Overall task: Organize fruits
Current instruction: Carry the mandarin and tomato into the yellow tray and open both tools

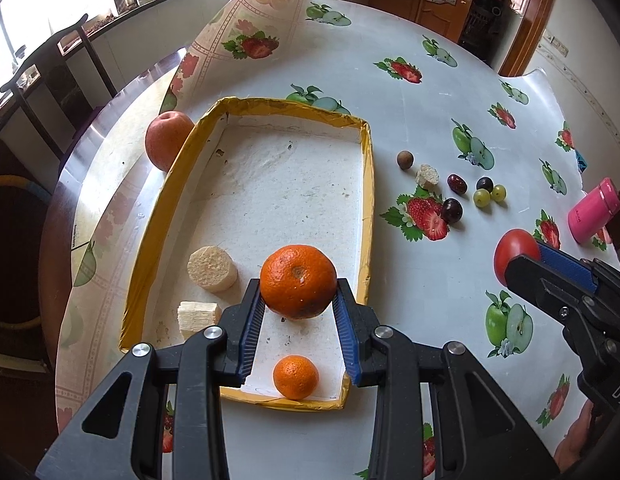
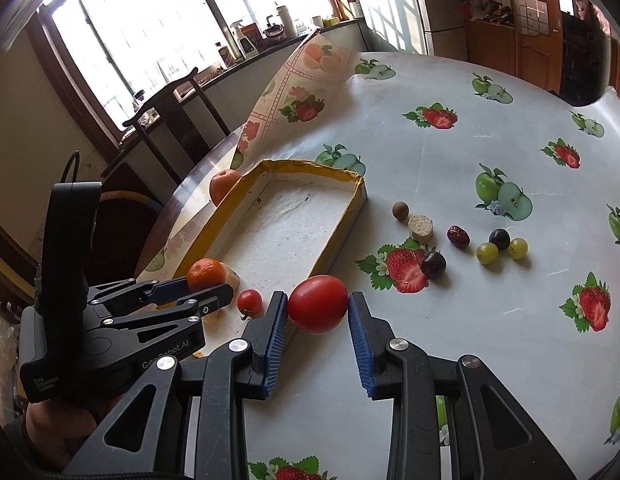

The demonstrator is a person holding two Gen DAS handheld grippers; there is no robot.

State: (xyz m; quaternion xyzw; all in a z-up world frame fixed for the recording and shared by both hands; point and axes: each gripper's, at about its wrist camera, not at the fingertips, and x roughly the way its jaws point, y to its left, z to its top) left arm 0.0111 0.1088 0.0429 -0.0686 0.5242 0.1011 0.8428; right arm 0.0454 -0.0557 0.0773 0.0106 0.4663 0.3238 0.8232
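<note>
Nearest in the left wrist view, a small mandarin lies inside the tray by its near wall, in the gap behind the fingertips of the left gripper. That gripper is clamped on a large mandarin, its blue pads pressing the fruit's left and right sides, held over the near part of the tray. To the left of the held fruit, on the tray floor, sit a pale square chunk and, a little farther, a pale round slice. The right gripper is closed on a red tomato, pinched between its two blue pads above the fruit-print tablecloth, just right of the tray's near right corner. In the right wrist view a small cherry tomato shows between the two grippers, close to the tray's near end; whether it lies in the tray cannot be told. Farther right, loose on the cloth, lie a dark plum, two green grapes, a dark grape, a red date, a small pale slice and a brown round fruit. Beyond the tray's far left corner an apple touches the tray's outer wall. A pink bottle lies at the far right.
</note>
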